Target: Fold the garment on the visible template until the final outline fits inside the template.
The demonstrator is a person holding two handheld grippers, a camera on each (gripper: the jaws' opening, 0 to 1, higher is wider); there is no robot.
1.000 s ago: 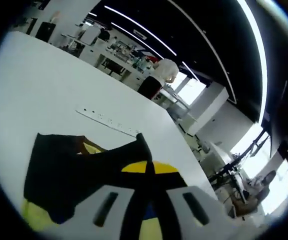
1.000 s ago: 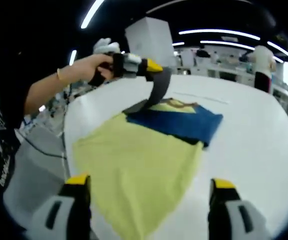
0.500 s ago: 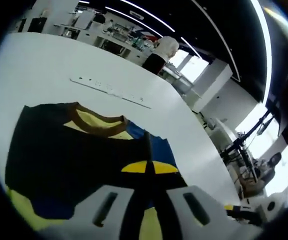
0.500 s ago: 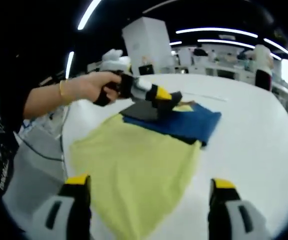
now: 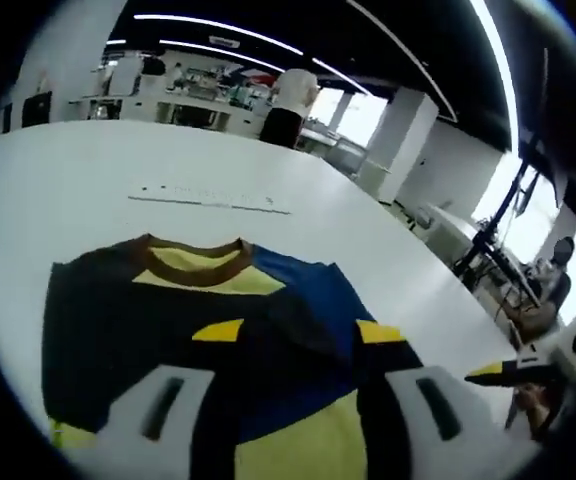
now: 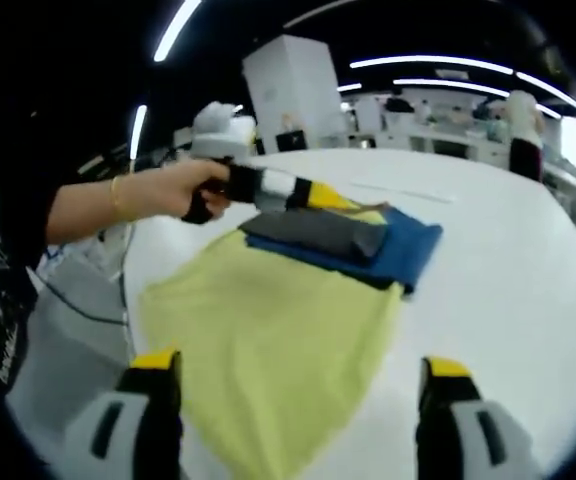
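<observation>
Yellow garment (image 6: 278,340) edge cut off below; left gripper (image 5: 286,352) and right gripper (image 6: 293,395) released.

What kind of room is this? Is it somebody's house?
Probably not a house. It looks like a big lab or workshop: long strip ceiling lights, cluttered workbenches at the back, and a large white table holding a yellow and blue garment.

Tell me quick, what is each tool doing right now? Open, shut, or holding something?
Left tool: open, hovering over the folded sleeve, holding nothing.
Right tool: open, hovering over the yellow garment, holding nothing.
</observation>
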